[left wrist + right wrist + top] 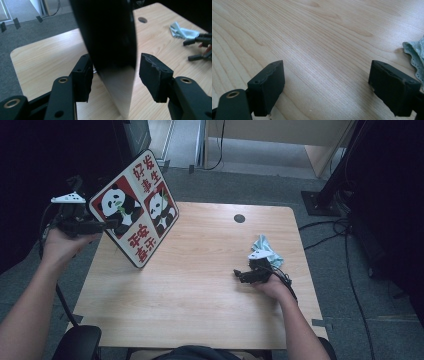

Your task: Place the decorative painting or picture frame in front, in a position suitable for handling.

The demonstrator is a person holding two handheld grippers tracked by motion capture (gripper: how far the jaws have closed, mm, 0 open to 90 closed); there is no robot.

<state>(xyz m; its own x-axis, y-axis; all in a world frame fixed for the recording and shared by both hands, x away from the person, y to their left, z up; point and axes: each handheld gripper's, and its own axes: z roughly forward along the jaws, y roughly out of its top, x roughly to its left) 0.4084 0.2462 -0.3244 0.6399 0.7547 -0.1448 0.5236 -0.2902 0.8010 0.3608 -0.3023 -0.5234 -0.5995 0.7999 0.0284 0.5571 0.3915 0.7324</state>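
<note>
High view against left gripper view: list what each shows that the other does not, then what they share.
High view alone: the panda tray's printed face with red characters, and the person's forearms. Left gripper view alone: the tray's dark back and thin edge standing between the left gripper's jaws, with a gap at one pad. Shared: the wooden table, the pale cloth, the round table hole, the right gripper.

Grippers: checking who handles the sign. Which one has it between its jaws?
The left gripper: the panda sign sits tilted between its jaws; the right gripper's are empty.
</note>
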